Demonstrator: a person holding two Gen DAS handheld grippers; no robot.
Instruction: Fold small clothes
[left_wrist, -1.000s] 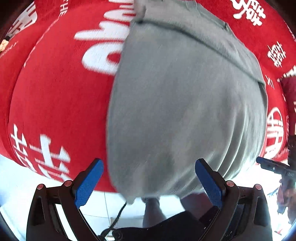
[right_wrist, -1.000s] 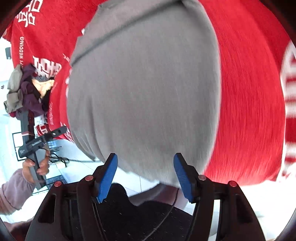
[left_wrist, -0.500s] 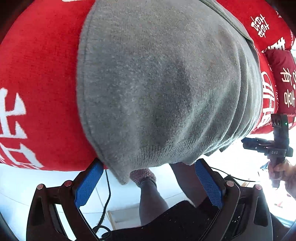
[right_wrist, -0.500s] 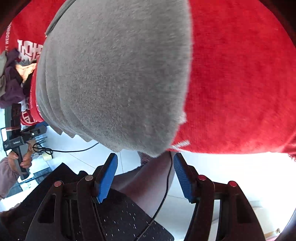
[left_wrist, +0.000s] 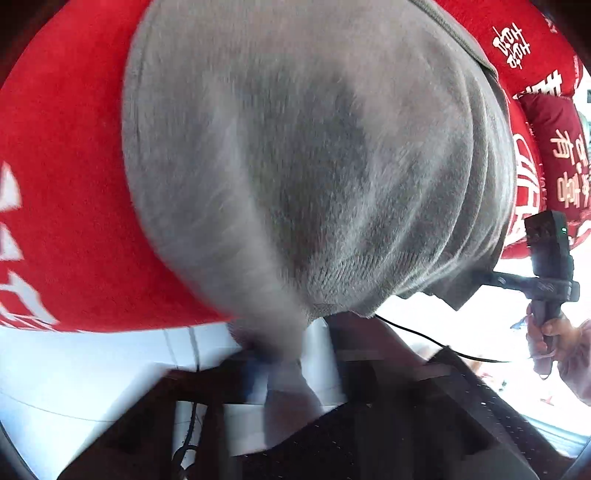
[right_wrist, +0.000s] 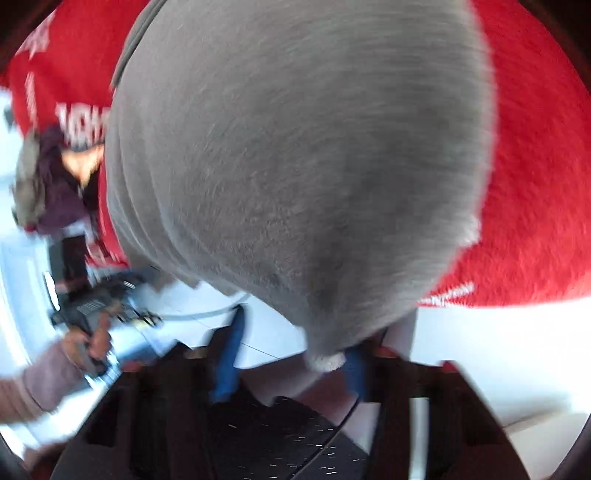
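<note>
A grey knitted garment (left_wrist: 303, 155) lies on a red cloth with white lettering (left_wrist: 62, 206) and hangs over its near edge. In the left wrist view, blurred by motion, my left gripper (left_wrist: 275, 363) looks closed on the garment's near left corner, which is drawn down into a point. In the right wrist view the garment (right_wrist: 295, 158) fills the frame. My right gripper (right_wrist: 291, 363) has its blue fingers (right_wrist: 229, 362) at the near right corner, still a gap apart; the blur hides whether they grip it.
A pile of dark purple and beige clothes (right_wrist: 55, 184) lies on the red cloth at the left. A red cushion (left_wrist: 557, 155) sits at the right. Each gripper shows in the other's view, held by a hand (left_wrist: 546, 258). White floor and my legs are below.
Both grippers have moved down to the garment's near hem. The left jaws went from wide open to closed on the left corner. The right jaws have narrowed around the right corner.
</note>
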